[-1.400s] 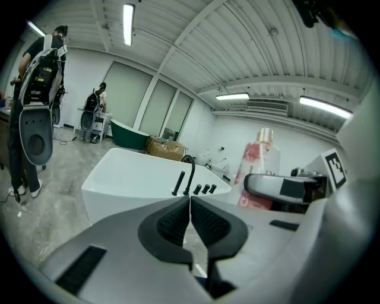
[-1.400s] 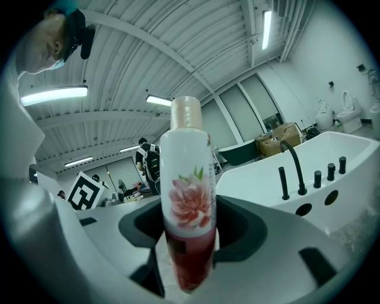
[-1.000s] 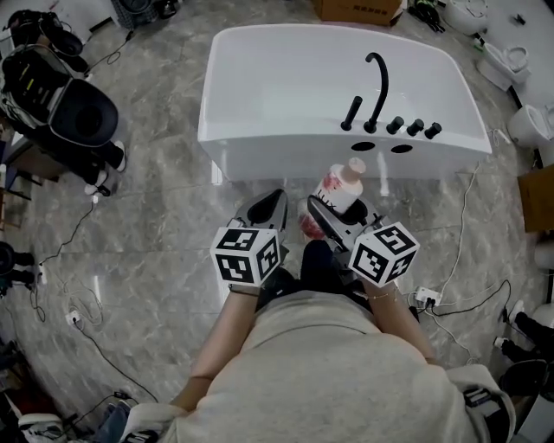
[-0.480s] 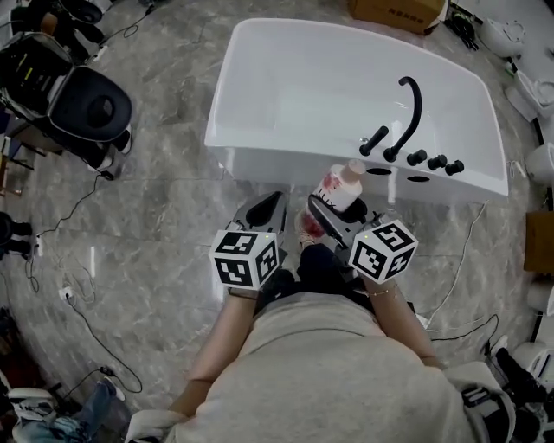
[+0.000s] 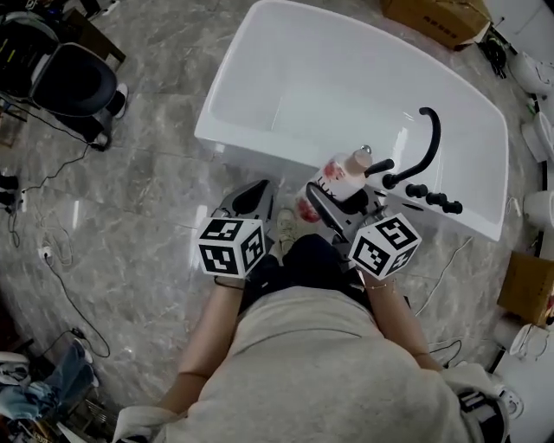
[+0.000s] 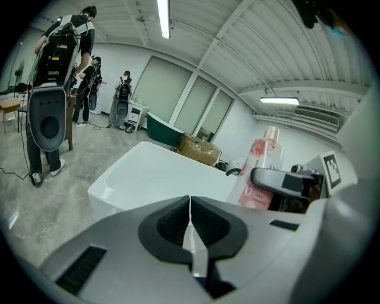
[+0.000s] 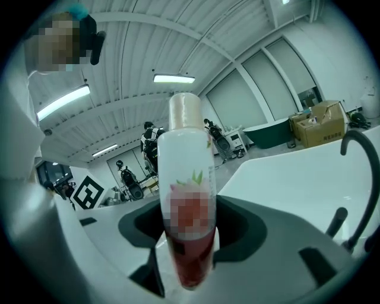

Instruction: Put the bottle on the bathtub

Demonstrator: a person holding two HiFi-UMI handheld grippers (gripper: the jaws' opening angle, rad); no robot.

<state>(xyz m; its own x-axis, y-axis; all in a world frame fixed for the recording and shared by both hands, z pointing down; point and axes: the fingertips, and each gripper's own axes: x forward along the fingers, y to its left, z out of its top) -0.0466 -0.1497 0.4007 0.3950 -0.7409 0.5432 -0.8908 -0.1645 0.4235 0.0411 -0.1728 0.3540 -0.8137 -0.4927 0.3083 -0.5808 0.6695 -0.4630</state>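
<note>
A white bottle [image 5: 333, 180] with a pink flower label, red base and pale cap is clamped in my right gripper [image 5: 327, 203], which is shut on it. In the right gripper view the bottle [image 7: 187, 190] stands upright between the jaws. It hangs just over the near rim of the white bathtub [image 5: 251, 147], left of the black faucet [image 5: 424, 151]. My left gripper [image 5: 245, 201] is shut and empty, held in front of the tub's near wall. From the left gripper view the bottle [image 6: 261, 166] shows at the right and the bathtub [image 6: 148, 175] ahead.
Black knobs [image 5: 437, 199] line the tub deck by the faucet. A dark wheeled machine [image 5: 65, 86] stands at the left, cables [image 5: 52, 251] trail on the marble floor, and cardboard boxes [image 5: 437, 17] sit beyond the tub. Several people [image 6: 77, 41] stand far off.
The person has stepped closer to the tub. The bottle in my right gripper has moved from in front of the tub wall to over the near rim beside the faucet.
</note>
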